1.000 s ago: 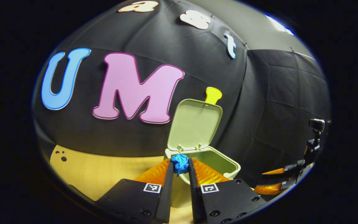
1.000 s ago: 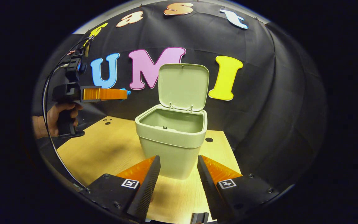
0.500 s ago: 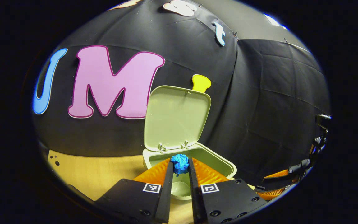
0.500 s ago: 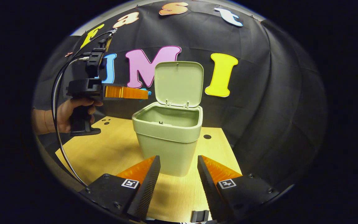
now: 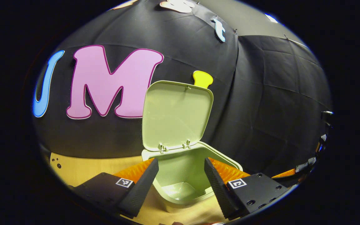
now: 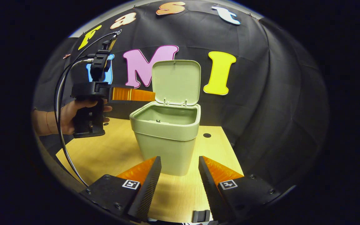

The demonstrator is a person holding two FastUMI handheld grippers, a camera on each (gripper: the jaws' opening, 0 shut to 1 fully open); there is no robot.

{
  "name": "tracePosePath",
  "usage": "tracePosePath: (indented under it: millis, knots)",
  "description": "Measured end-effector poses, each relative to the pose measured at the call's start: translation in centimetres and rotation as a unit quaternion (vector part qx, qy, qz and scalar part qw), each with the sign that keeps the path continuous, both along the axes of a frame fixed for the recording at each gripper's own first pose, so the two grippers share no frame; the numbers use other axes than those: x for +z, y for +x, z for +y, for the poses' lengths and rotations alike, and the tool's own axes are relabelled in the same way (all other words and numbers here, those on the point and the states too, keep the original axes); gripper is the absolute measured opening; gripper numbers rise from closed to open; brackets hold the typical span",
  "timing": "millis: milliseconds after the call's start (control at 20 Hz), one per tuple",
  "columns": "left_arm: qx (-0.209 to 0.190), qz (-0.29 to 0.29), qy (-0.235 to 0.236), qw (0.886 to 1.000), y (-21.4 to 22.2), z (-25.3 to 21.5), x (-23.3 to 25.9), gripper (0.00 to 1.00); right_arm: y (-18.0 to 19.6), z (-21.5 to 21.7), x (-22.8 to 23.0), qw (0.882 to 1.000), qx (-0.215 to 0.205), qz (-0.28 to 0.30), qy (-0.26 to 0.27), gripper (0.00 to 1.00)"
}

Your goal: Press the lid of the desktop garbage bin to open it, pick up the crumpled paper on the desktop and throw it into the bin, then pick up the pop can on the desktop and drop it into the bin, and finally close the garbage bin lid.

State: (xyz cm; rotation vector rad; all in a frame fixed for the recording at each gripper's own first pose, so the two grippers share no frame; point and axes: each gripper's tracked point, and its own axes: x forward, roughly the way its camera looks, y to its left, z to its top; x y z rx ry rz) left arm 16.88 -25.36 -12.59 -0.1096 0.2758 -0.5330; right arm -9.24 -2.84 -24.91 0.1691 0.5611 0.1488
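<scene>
Here, bin [image 6: 164,142] upright, lid [image 6: 176,82] raised vertical.

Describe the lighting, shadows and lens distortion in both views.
Left gripper view: fisheye bends the bin and its raised lid; a pale sheen on the bin floor. Right gripper view: sharp; the wooden table is warmly lit, and the bin casts a soft shadow toward the camera.

The pale green garbage bin [image 6: 164,137] stands upright on the wooden desktop [image 6: 105,153], near its far edge. Its lid [image 6: 176,82] is raised, hinged at the far rim. The inside [image 5: 183,178] looks bare, though its floor is only partly visible.
</scene>
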Motion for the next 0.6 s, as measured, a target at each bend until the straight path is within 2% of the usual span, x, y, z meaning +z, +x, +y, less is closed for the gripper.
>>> tracePosePath:
  millis: [350, 600]
  knots:
    - [0.051, -0.008, -0.005, 0.999, -2.1, 4.8, 0.9, 0.95, -0.6, 2.4, 0.3, 1.000, 0.025, 0.000, 0.005, 0.77]
    - [0.088, -0.018, 0.023, 0.996, -5.0, 9.7, 0.7, 0.95, -1.0, 4.9, 0.6, 0.998, 0.054, 0.000, 0.017, 0.78]
